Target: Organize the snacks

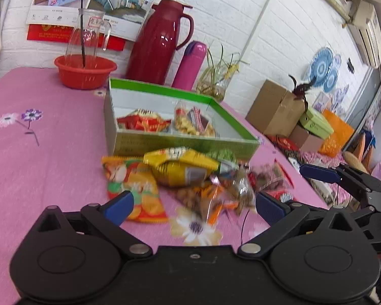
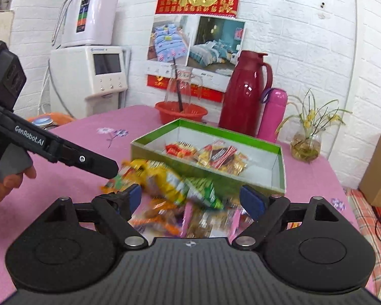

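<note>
In the left wrist view, the left tongs (image 1: 194, 204) stood wide apart and held nothing, hovering over a loose pile of snack packets (image 1: 190, 178) that lay on the pink flowered table (image 1: 38, 152). An orange packet (image 1: 137, 193) lay nearest the left finger, with a yellow packet (image 1: 183, 167) behind it and clear-wrapped brown snacks (image 1: 216, 198), blurred, toward the right finger. Just beyond the pile sat an open green box (image 1: 180, 142) with two bunches of packets already inside it. A red bowl (image 1: 85, 71), a dark red thermos jug (image 1: 160, 43) and a pink flask (image 1: 190, 63) stood farther back by the white brick wall. The right tongs (image 1: 320, 174) showed at the right edge, side on, over the table's edge. In the right wrist view, the right tongs (image 2: 191, 199) were likewise spread apart and empty above the same pile, the yellow packet (image 2: 162, 178) and a green packet (image 2: 204, 190) between the fingers. The green box (image 2: 216, 178) lay just past them. A hand (image 2: 7, 180) gripped the left tongs (image 2: 106, 169) at the left, pointing toward the pile.
</note>
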`<action>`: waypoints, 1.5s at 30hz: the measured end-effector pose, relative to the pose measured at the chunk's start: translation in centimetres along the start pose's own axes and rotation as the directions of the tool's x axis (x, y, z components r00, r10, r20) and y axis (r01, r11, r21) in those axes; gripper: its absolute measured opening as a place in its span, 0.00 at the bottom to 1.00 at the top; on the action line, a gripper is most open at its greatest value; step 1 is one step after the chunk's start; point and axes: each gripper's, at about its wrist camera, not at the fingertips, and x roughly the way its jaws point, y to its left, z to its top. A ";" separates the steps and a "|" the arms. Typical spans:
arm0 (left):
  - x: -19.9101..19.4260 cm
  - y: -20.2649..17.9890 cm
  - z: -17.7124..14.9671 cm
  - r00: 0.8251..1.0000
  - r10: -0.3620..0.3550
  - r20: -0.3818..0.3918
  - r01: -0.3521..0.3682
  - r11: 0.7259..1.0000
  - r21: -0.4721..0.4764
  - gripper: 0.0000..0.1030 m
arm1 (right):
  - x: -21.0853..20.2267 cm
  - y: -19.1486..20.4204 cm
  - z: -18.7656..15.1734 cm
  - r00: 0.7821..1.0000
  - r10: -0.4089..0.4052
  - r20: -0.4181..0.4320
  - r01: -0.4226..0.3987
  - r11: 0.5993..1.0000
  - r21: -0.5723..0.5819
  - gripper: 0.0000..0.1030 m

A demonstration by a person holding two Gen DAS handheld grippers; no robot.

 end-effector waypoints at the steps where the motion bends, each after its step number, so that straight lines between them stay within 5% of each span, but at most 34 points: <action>1: 0.0 0.0 -0.4 1.000 0.004 -0.013 -0.004 1.000 0.012 1.00 | -0.3 0.3 -0.6 1.000 0.017 -0.016 -0.017 1.000 0.003 1.00; 6: 0.1 -0.4 -2.3 0.998 -0.030 -0.062 0.033 0.998 0.047 1.00 | -0.1 1.0 -2.4 0.996 0.062 -0.070 -0.061 0.998 0.007 1.00; 17: 3.8 -1.2 -1.3 0.992 -0.082 -0.094 0.082 0.997 -0.001 0.59 | 3.9 -0.3 -2.0 0.993 0.014 -0.119 -0.016 1.000 -0.015 1.00; 25: 6.0 -3.3 0.0 0.979 -0.180 -0.098 0.181 0.983 0.005 0.48 | 8.1 -3.6 -1.6 0.977 -0.005 -0.212 0.003 1.000 -0.011 1.00; 34: 5.7 -1.9 -0.4 0.979 -0.165 -0.121 0.162 0.986 -0.029 0.43 | 7.6 -2.0 -2.1 0.953 0.181 -0.241 -0.198 0.979 -0.049 1.00; 38: 5.1 -1.7 -0.9 0.980 -0.162 -0.120 0.160 0.987 -0.019 0.42 | 5.9 0.4 -2.4 0.919 0.306 -0.248 -0.329 0.943 -0.055 1.00; 42: 4.5 -1.7 -1.0 0.975 -0.185 -0.126 0.183 0.983 -0.029 0.29 | 5.4 1.5 -2.5 0.935 0.235 -0.264 -0.274 0.954 -0.124 1.00; 45: 3.9 -1.7 -1.0 0.977 -0.186 -0.107 0.185 0.982 -0.026 0.28 | 5.2 0.9 -2.3 0.951 0.177 -0.254 -0.212 0.970 -0.120 1.00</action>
